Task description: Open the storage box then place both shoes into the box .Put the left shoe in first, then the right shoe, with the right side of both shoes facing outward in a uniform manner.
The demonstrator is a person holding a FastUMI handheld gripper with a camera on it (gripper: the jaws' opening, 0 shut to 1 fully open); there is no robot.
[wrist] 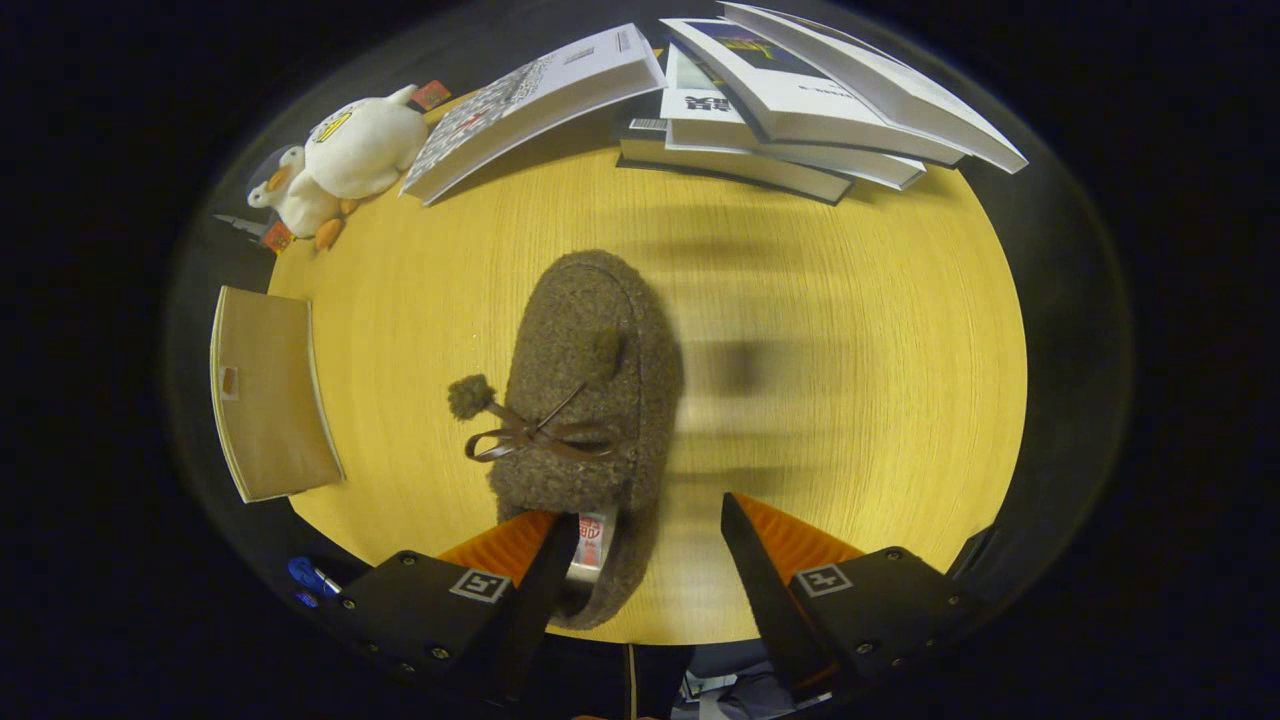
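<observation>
A brown fuzzy slipper [585, 400] with a thin brown bow and a pompom lies on the yellow round table [850, 350], toe pointing away from me. Its heel opening sits between my fingers, close to the left fingertip [555, 560]. My gripper [645, 550] is open, with a wide gap; the right finger stands apart from the shoe over bare table. The slipper's heel is partly hidden behind the left finger.
A stack of books [790, 100] and one leaning book [530, 100] lie at the far side of the table. A white plush duck [345, 160] sits at the far left. A tan flat box or folder [265, 390] rests at the table's left edge.
</observation>
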